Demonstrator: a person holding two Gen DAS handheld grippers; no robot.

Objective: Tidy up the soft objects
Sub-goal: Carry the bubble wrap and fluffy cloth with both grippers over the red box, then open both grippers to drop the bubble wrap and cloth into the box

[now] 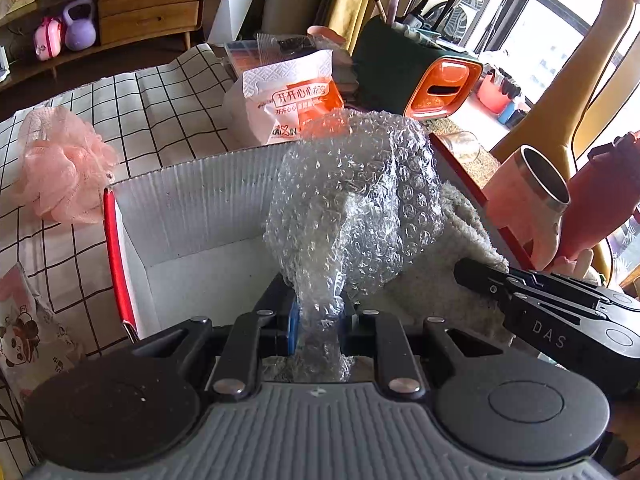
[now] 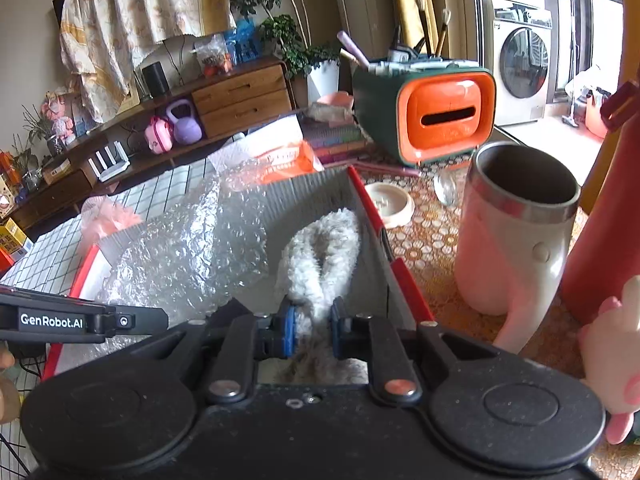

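My left gripper point(image 1: 318, 320) is shut on a wad of clear bubble wrap point(image 1: 356, 204) and holds it over the open white cardboard box with red edges point(image 1: 192, 200). My right gripper point(image 2: 313, 326) is shut on a fluffy white cloth point(image 2: 320, 256) that lies inside the same box point(image 2: 372, 204) at its right side. The bubble wrap also shows in the right wrist view point(image 2: 188, 248), left of the cloth. The right gripper's body shows at the right of the left wrist view point(image 1: 560, 308). A pink mesh bath puff point(image 1: 60, 168) lies on the checked tablecloth left of the box.
An orange-and-white tissue pack point(image 1: 288, 100) lies behind the box. A green-and-orange organiser point(image 2: 436, 116) stands beyond it. A pink steel-rimmed mug point(image 2: 516, 240), a red bottle point(image 2: 600, 240) and a pink plush toy point(image 2: 616, 364) stand right of the box. A small dish point(image 2: 390, 204) sits nearby.
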